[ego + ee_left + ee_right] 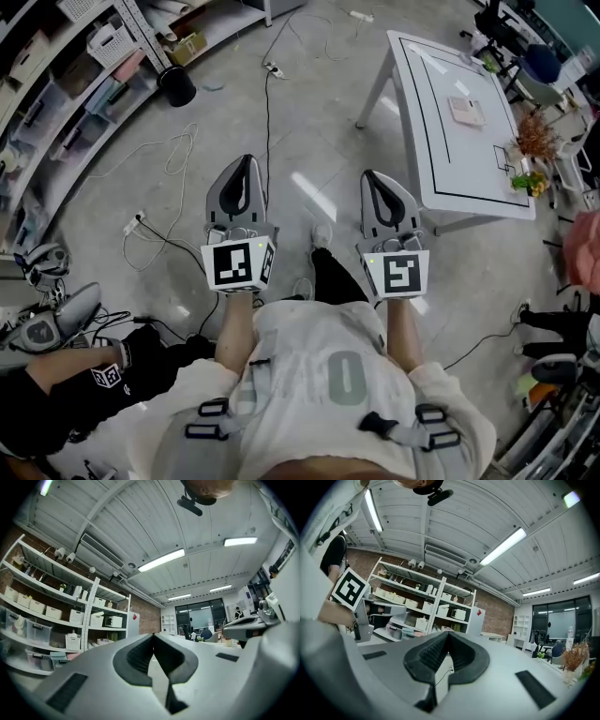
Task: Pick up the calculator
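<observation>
A pale, flat rectangular thing that looks like the calculator lies on the white table at the upper right of the head view, well ahead of both grippers. My left gripper and right gripper are held side by side over the grey floor, pointing forward. Both are shut with nothing between the jaws. In the left gripper view the left gripper has its tips together and looks towards shelves and ceiling. In the right gripper view the right gripper is likewise shut. The calculator shows in neither gripper view.
Cables and a power strip trail across the floor ahead. A black bin and storage shelves stand at the upper left. Plants sit by the table's right end. Another person crouches at the lower left.
</observation>
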### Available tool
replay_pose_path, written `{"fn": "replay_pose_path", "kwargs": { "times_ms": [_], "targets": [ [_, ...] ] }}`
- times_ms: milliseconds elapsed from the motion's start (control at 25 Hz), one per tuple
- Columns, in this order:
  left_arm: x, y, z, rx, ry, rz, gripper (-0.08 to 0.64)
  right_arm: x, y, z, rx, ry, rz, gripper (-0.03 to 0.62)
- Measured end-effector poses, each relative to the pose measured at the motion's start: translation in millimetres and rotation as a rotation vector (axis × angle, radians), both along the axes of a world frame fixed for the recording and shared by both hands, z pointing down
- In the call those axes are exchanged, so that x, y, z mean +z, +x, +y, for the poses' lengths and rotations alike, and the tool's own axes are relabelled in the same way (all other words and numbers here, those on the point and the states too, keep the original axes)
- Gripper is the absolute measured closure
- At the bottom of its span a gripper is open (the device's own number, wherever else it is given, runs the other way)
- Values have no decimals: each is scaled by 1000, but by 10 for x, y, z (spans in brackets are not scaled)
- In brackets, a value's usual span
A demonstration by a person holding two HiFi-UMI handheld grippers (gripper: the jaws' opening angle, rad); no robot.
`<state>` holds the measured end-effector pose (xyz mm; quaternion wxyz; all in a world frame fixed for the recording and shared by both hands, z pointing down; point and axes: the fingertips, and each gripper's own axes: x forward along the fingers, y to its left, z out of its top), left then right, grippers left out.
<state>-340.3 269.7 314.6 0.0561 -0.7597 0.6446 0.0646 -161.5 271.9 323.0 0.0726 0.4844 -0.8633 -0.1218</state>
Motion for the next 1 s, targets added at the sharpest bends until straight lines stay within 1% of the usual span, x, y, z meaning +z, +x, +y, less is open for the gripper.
{"fn": "replay_pose_path", "kwargs": {
  "times_ms": [120,240,440,560,640,800,840,960,1000],
  "targets": [
    [63,-55,-226,3,1,2,540,90,-75,-254,3,-8,-6,584],
    [177,-97,-501,-1,-5,-4,540,158,-190,-512,-35,20,-2,584],
    [154,-136,-1218,-5,6,-28,540,224,-262,-1255,-44,30,-10,584],
    [86,-138,-1773,12,14,-36,540,163,-285,-1815,-24,22,-20,584],
    [24,-142,-2060,23,8,-32,540,65,-300,-2119,-13,16,-40,584],
    [-105,-108,-2522,40,8,-26,538,-175,-225,-2619,10,49,-64,584],
    [-113,-81,-2627,49,8,-29,540,-198,-185,-2733,27,48,-72,584],
    [-89,-28,-2915,64,7,-44,540,-141,-72,-3024,86,8,-80,584],
    [-73,-8,-3009,70,7,-45,540,-121,-50,-3109,93,15,-79,584]
  ]
}}
